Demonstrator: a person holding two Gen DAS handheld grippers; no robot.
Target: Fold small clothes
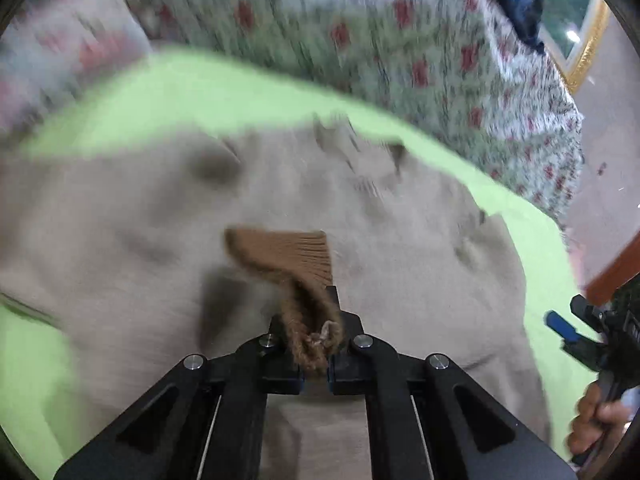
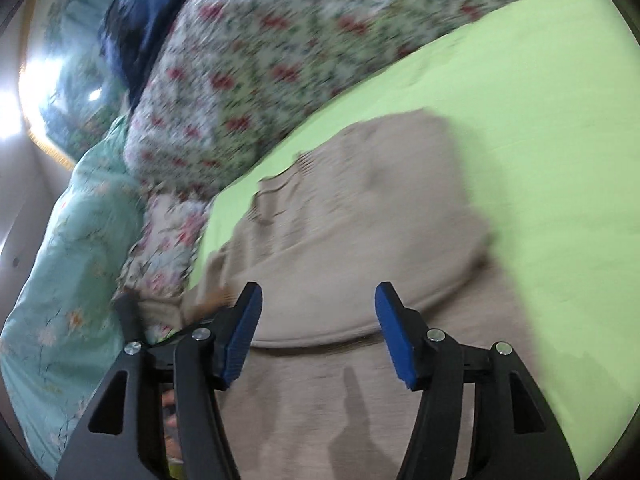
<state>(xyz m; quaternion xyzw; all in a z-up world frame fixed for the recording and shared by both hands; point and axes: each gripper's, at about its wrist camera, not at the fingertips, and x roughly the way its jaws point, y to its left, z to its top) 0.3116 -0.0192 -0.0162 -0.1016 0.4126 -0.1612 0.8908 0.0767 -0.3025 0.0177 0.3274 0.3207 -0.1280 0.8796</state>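
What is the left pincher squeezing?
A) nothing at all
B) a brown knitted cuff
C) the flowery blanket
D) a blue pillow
B: the left gripper is closed on the brown ribbed cuff of the beige sweater, while the right gripper is open over it.

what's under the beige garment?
The lime green sheet shows past the edges of the beige garment on several sides, so the garment lies on it. What lies directly beneath its middle is covered. The left gripper pinches a brown knit piece above it.
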